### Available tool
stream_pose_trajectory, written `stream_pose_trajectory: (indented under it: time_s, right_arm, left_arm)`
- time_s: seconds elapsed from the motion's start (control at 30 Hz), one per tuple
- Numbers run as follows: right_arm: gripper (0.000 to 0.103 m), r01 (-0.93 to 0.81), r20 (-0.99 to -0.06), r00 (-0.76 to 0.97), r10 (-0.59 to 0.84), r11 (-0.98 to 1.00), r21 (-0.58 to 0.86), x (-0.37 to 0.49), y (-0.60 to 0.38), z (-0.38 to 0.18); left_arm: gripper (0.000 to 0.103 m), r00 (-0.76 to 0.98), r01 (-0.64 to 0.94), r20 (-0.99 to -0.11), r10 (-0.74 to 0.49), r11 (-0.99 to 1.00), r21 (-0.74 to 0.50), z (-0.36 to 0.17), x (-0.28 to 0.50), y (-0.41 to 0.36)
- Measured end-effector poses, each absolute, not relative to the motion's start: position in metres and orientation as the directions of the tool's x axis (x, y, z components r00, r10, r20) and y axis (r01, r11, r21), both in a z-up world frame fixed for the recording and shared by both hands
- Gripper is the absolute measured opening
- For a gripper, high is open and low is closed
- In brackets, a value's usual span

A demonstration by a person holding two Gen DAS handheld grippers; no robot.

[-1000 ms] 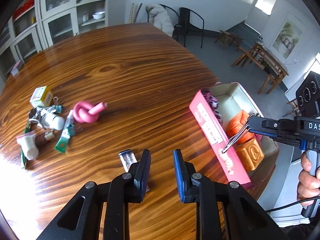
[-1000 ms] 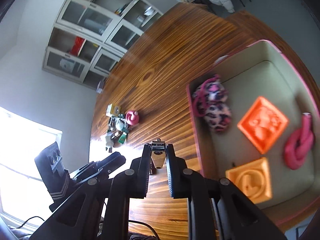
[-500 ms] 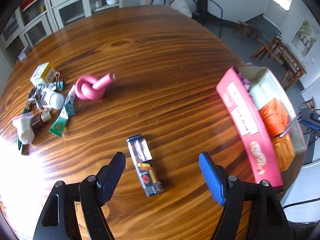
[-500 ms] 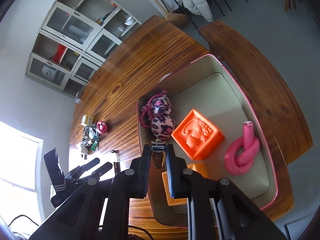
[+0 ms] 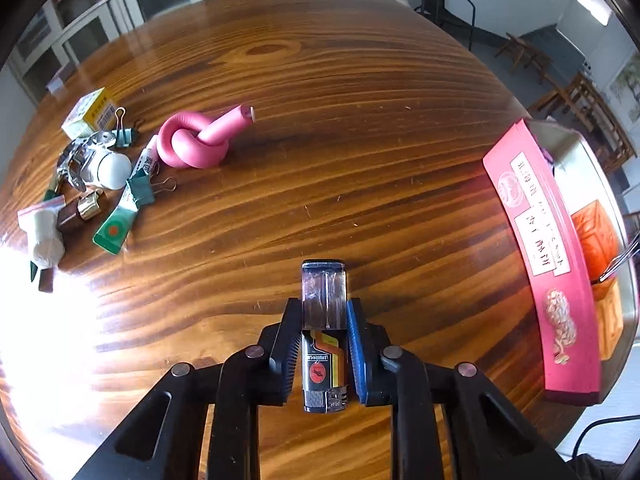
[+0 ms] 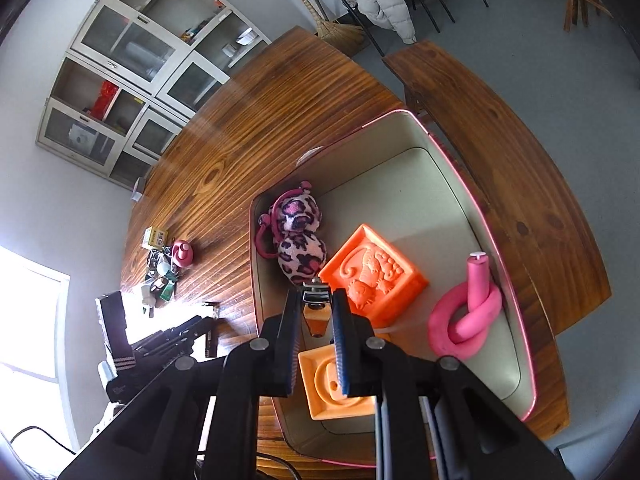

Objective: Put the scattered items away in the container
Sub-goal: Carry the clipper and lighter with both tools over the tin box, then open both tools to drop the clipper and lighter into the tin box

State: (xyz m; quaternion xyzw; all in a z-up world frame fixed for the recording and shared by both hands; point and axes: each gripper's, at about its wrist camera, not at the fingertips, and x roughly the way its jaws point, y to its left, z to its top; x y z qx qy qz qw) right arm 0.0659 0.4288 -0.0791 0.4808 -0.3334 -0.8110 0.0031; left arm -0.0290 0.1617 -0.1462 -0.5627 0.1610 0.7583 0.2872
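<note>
A dark lighter point(image 5: 323, 280) with a clear end lies on the wooden table point(image 5: 320, 120). My left gripper point(image 5: 323, 305) points down over it; its jaws are closing and the pads press on the lighter's sides. My right gripper point(image 6: 316, 300) is shut on a small black binder clip point(image 6: 316, 293), held above the pink-rimmed container point(image 6: 460, 184). Inside the container lie a leopard-print plush point(image 6: 298, 236), two orange blocks point(image 6: 372, 272) and a pink knotted tube point(image 6: 464, 316). The container's pink side wall point(image 5: 536, 232) shows at the right of the left wrist view.
At the table's left lies a cluster: another pink knotted tube point(image 5: 194, 144), a yellow box point(image 5: 90, 114), a white bottle point(image 5: 110, 166), green sachets point(image 5: 120, 220) and binder clips point(image 5: 124, 136). A wooden bench point(image 6: 520, 168) runs beside the container; cabinets and chairs stand behind.
My left gripper opened wide, sank over the lighter and closed on its sides. My right gripper carried the binder clip from the table's edge to above the container's inside.
</note>
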Motion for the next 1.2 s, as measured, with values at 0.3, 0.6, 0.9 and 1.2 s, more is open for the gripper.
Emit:
stream_pose_trajectory:
  time_s: [0.3,0.6,0.9,1.2]
  right_arm:
    - [0.017,-0.311,-0.771,-0.552,-0.318,-0.779,0.544,0.066,0.436,-0.075]
    - [0.017,-0.322,-0.752,-0.577,-0.320,-0.757,0.569,0.079,0.454,-0.071]
    - [0.017,-0.354,-0.730,-0.580,-0.363,-0.694,0.627,0.089,0.475,-0.081]
    - [0.021,-0.375,-0.737,-0.557,-0.383,-0.675,0.635,0.082,0.482,-0.089]
  left_arm:
    - [0.024,-0.211,-0.642,-0.893,0.398,-0.745,-0.181,-0.092,-0.006,0.173]
    - [0.024,-0.133,-0.741,-0.825,0.549,-0.608,-0.285,-0.042,0.022,0.230]
    - [0.024,-0.052,-0.804,-0.821,0.568,-0.512,-0.304,-0.047,0.041,0.286]
    - [0.085,-0.034,-0.783,-0.833,0.553,-0.533,-0.322,-0.055,0.043,0.299]
